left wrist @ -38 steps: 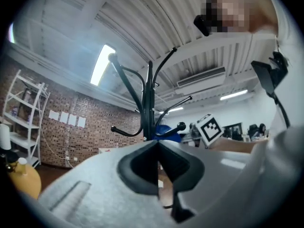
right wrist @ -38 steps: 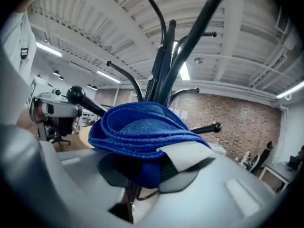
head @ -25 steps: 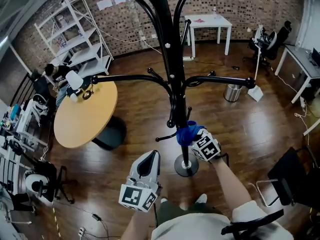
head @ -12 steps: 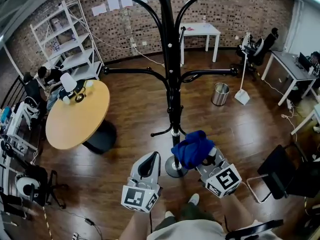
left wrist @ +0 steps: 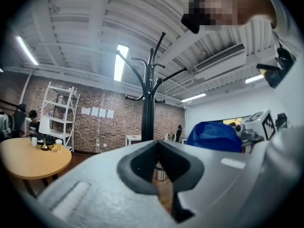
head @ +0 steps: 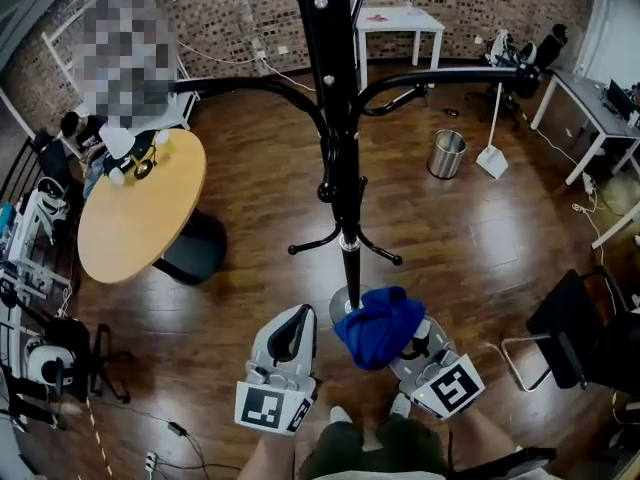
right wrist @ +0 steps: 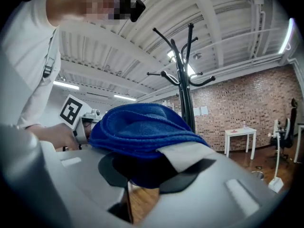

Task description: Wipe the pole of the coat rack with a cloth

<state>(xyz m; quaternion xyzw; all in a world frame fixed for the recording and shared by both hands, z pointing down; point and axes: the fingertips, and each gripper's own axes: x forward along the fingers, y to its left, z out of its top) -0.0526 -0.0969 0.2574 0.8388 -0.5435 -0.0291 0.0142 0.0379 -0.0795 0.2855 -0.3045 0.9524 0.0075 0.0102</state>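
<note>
The black coat rack's pole (head: 340, 158) rises in the middle of the head view from a round base (head: 343, 306) on the wooden floor. Low and just right of the base, my right gripper (head: 412, 346) is shut on a bunched blue cloth (head: 378, 326). The cloth (right wrist: 142, 127) fills the right gripper view and sits off the pole (right wrist: 185, 94), which stands behind it. My left gripper (head: 297, 316) hangs left of the base, shut, holding nothing. In the left gripper view, the pole (left wrist: 148, 118) is straight ahead and the cloth (left wrist: 213, 136) to the right.
A round wooden table (head: 140, 208) with small items stands to the left. A metal bin (head: 447, 153) and a dustpan (head: 492, 160) are at the back right, a white table (head: 400, 23) farther back. A black chair (head: 570, 328) is on the right, and equipment racks (head: 35, 258) line the left edge.
The right gripper, with the cloth, has come off the lower pole and drawn back toward me, beside the base. The left gripper has barely moved.
</note>
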